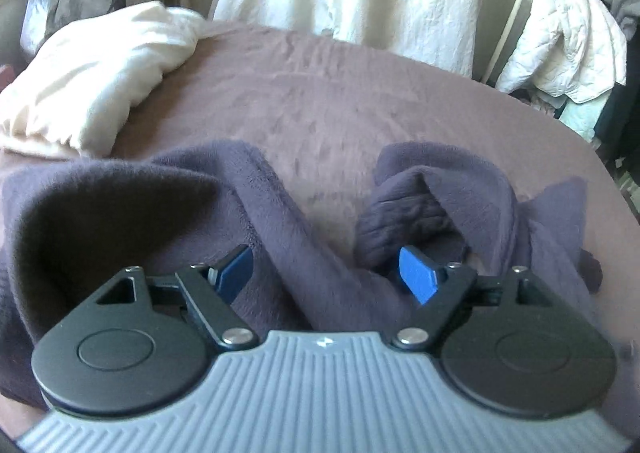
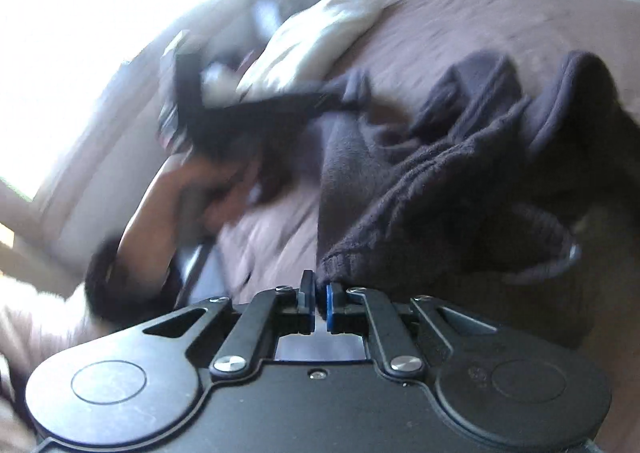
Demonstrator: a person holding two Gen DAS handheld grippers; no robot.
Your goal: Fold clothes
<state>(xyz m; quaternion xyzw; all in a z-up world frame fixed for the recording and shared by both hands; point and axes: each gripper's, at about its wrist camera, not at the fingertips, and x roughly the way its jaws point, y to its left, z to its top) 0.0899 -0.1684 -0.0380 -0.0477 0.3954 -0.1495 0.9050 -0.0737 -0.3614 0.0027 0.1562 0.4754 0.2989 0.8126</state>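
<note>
Right gripper (image 2: 319, 291) pinches one purple garment (image 2: 420, 181); left gripper (image 1: 326, 273) gapes.

We see dark purple fleece garment (image 1: 276, 221) on brown bedspread (image 1: 320, 93), just before left gripper (image 1: 326, 273). Cream crumpled cloth (image 1: 96, 77) far left on bed. White quilted jacket (image 1: 560, 41) behind, right. Right gripper (image 2: 319, 303) at garment's edge.

Left wrist view looks low, forward over bed (image 1: 360, 93). Right wrist view faces leftward, very near. Both share purple garment (image 1: 260, 213).
</note>
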